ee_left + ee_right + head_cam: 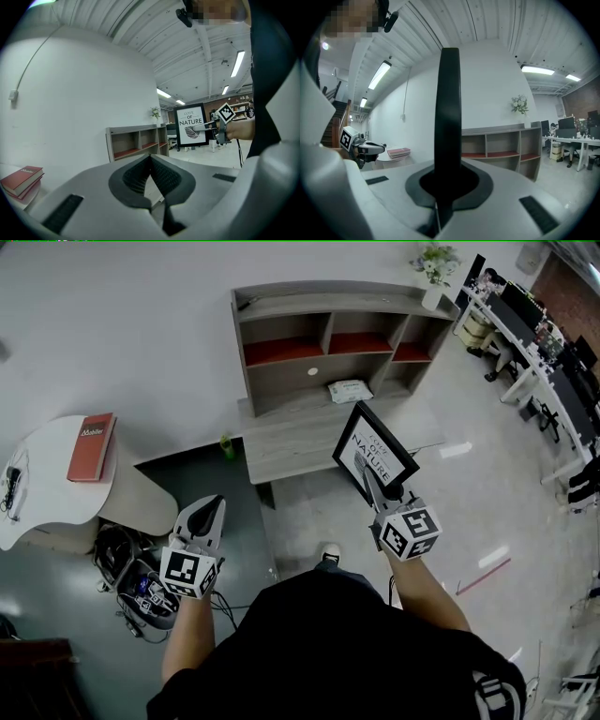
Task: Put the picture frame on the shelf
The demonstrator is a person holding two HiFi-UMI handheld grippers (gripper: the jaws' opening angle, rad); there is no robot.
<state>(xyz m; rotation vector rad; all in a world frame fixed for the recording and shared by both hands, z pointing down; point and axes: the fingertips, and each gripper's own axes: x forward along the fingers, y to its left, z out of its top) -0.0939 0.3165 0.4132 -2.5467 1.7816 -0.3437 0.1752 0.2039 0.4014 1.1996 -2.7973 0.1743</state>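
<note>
A black picture frame (375, 444) with a white "NATURE" print is held up in front of the person, tilted, with my right gripper (368, 480) shut on its lower edge. In the right gripper view the frame (449, 112) stands edge-on as a dark upright bar between the jaws. The grey shelf (328, 343) with red-lined cubbies stands ahead against the wall, and shows behind the frame as the shelf (501, 150). My left gripper (212, 505) hangs low at the left, shut and empty. From its view I see the frame (191, 125) and the shelf (138, 142).
A red book (92, 446) lies on a white round table (37, 488) at the left. A white packet (350, 389) lies on the shelf's lower desk, a green bottle (226, 444) stands by its left corner, a plant (433, 263) on top. Office desks (544, 381) line the right.
</note>
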